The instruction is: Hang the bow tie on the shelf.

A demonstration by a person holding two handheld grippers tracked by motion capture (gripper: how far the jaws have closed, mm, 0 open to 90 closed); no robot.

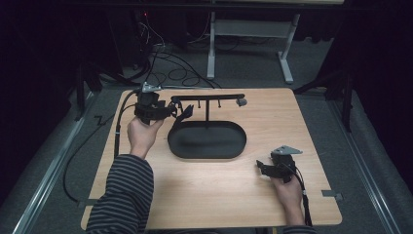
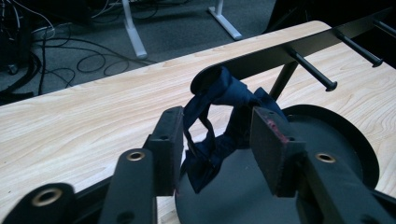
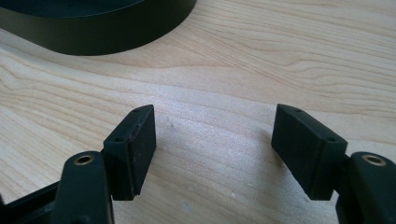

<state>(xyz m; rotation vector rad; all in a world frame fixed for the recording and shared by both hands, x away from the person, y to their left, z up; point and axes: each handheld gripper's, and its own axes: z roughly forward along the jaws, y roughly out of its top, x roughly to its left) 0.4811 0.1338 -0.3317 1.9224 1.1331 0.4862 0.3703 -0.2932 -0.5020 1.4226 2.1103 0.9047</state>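
My left hand-held gripper [image 1: 168, 111] is up at the far left part of the counter [image 1: 272, 122], beside the left end of a black stand. In the left gripper view its jaws stand apart, with a dark blue piece of cloth [image 2: 219, 126] hanging in the gap between them. The cloth is looped over the left end of the stand's crossbar [image 2: 280, 51] and drops toward the tray below. It lies close to both pads [image 2: 170, 144], but I cannot tell whether either one presses it, so I call this gripper open around the cloth rather than gripping it.

My right hand-held gripper [image 1: 265, 169] rests low over the near right part of the counter, well apart from the stand. In the right gripper view its jaws are spread wide over bare wood [image 3: 224, 107], with nothing between them, and the tray's curved black wall [image 3: 93, 32] is just ahead.

The black oval tray [image 1: 207, 152] forms the stand's base in the middle of the counter. I see nothing lying in it; the cloth's lower end hangs over its left part. A thin post [image 1: 208, 113] rises from its far side to the crossbar, which carries short pegs [image 2: 310, 70] and a grey knob [image 1: 241, 102] at its right end.

There is open wood along the near edge and the whole right side. Beyond the far edge lie cables [image 1: 180, 73] on the floor and white table legs [image 1: 212, 44]. I can read no writing anywhere.
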